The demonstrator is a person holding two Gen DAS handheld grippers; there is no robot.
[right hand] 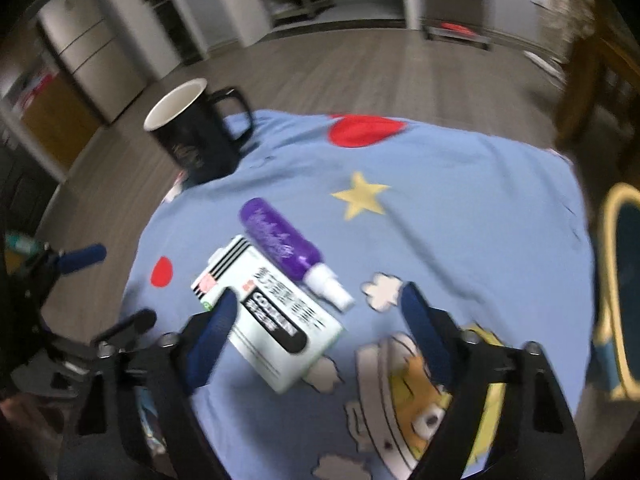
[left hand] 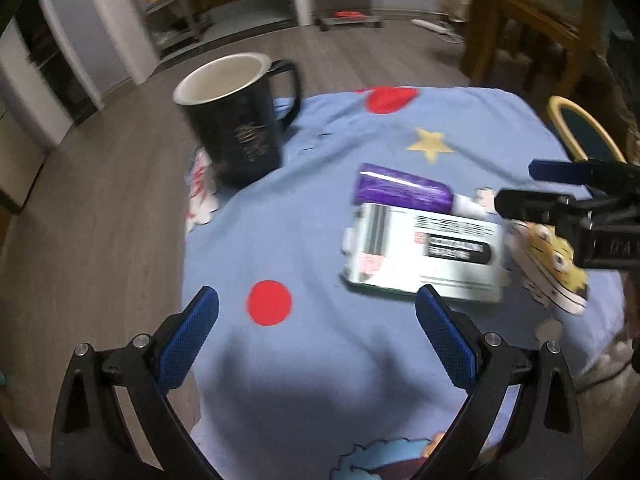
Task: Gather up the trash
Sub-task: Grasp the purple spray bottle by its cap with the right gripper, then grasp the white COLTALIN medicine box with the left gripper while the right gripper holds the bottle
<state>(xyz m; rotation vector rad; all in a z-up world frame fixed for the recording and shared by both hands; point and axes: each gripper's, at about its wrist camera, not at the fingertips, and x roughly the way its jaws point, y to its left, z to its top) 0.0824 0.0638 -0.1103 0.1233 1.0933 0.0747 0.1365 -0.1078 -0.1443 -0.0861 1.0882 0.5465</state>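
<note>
A white carton [left hand: 424, 252] with a black label lies flat on the blue cartoon tablecloth [left hand: 304, 208]. A purple spray bottle [left hand: 404, 188] lies on its side right behind it, touching it. My left gripper [left hand: 316, 300] hovers open over bare cloth, just left of the carton. In the right wrist view, my right gripper [right hand: 320, 300] stands open above the carton [right hand: 280, 320], its left finger over the carton's near edge, and the bottle [right hand: 280, 240] lies beyond. Neither gripper holds anything.
A black mug [left hand: 236, 128] stands upright at the cloth's far left corner. A wooden chair [left hand: 532, 20] and a yellow-rimmed round seat [right hand: 624, 280] flank the right side. Wooden floor lies left of the table, with shelving at the back.
</note>
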